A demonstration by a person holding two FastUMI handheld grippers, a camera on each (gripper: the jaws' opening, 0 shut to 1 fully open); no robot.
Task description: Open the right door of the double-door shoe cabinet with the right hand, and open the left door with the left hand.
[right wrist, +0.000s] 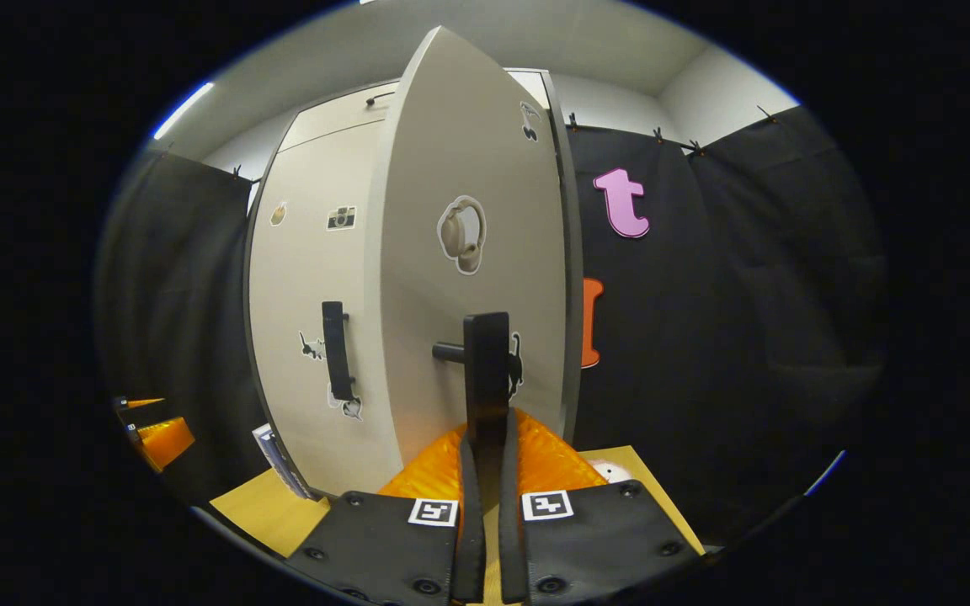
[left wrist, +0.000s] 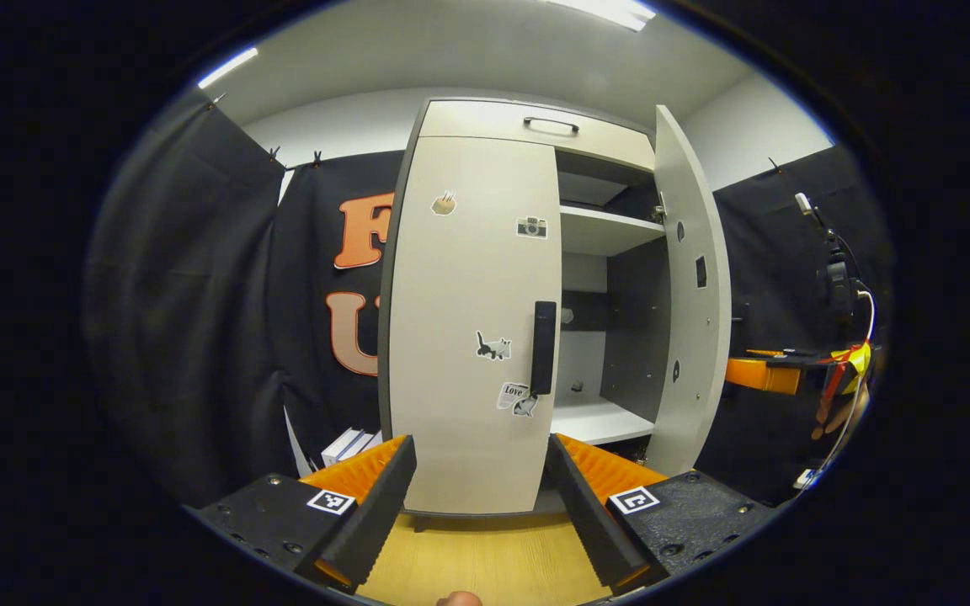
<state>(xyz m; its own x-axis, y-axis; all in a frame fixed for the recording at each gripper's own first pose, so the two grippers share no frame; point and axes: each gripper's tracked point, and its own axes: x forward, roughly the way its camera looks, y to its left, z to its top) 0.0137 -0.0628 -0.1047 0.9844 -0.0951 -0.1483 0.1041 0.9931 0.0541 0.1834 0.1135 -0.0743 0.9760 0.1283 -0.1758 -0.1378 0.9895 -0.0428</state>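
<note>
The pale double-door shoe cabinet stands straight ahead. Its left door is closed, with a dark vertical handle on its right edge. My left gripper is open, a short way in front of this door and below the handle, touching nothing. The right door is swung out wide, and my right gripper is shut on its dark handle. In the left gripper view the open right door stands edge-out, with the right gripper and a hand beyond it.
A drawer tops the cabinet. White shelves and a bottom board show inside. Some white books lean by the cabinet's left foot. The cabinet stands on a wooden floor. A camera stand is at the far right.
</note>
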